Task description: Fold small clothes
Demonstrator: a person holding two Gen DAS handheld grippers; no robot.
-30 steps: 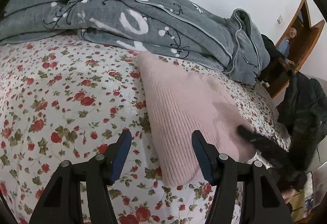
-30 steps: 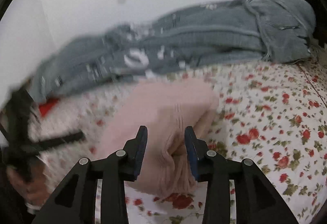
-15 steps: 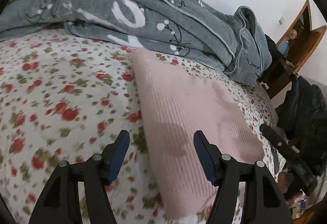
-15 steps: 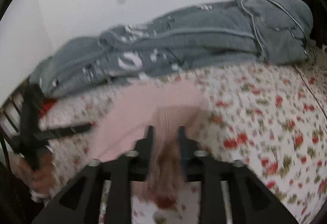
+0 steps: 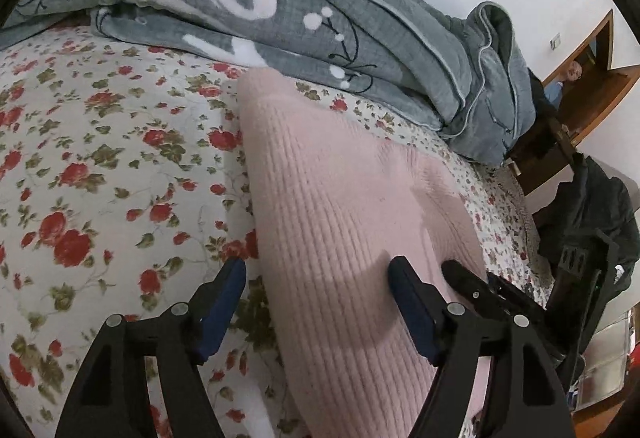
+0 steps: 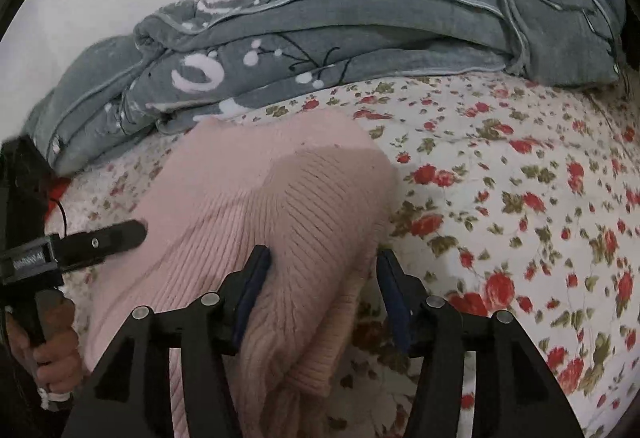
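Soft, floppy pink ribbed knit sweater (image 6: pixel 256 206), probably light. Best grabbed at the thick folded hem edge. Right gripper (image 6: pixel 324 278) just spread, pinching nothing; left gripper (image 5: pixel 316 302) spread too.

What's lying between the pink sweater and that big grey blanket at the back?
Only a narrow strip of the flowered bedsheet, nothing on it. The pink sweater stops just short of the grey blanket, except at its far corner. The left wrist view shows this most clearly.

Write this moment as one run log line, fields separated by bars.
left gripper: open, opening, straddling pink sweater edge | right gripper: open, just released sweater fold
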